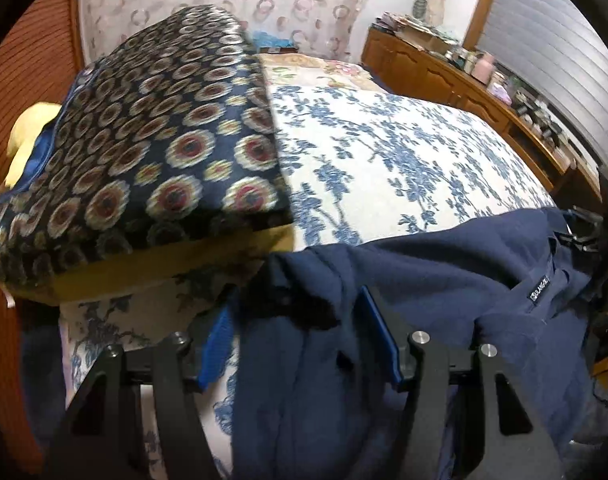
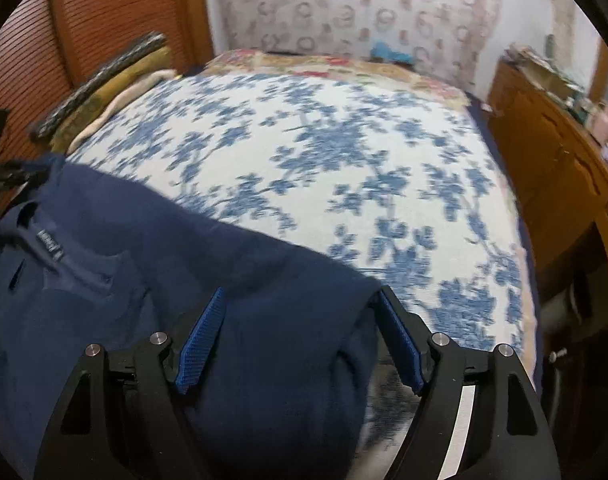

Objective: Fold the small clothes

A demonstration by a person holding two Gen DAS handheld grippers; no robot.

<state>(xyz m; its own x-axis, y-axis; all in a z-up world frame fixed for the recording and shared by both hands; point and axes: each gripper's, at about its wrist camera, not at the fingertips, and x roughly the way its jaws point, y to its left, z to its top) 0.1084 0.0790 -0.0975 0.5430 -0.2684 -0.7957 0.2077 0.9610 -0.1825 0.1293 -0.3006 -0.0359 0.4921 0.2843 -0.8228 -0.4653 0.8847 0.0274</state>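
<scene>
A navy blue shirt [image 1: 444,280] with a collar label lies on the white bedspread with blue flowers [image 1: 384,152], near its front edge. My left gripper [image 1: 300,328] is open, its blue-padded fingers [image 1: 380,336] astride the shirt's left side, with bunched cloth between them. In the right wrist view the shirt [image 2: 164,260] fills the lower left. My right gripper [image 2: 300,340] is open, its fingers [image 2: 202,340] astride the shirt's right edge. The other gripper's dark frame shows at the left edge [image 2: 0,176].
A folded dark blanket with round flower pattern [image 1: 152,160] on a yellow cushion lies at the bed's left. A wooden dresser [image 1: 464,76] loaded with small items runs along the right. A wood-slat wall [image 2: 84,20] stands on the left. The bedspread [image 2: 344,160] stretches ahead.
</scene>
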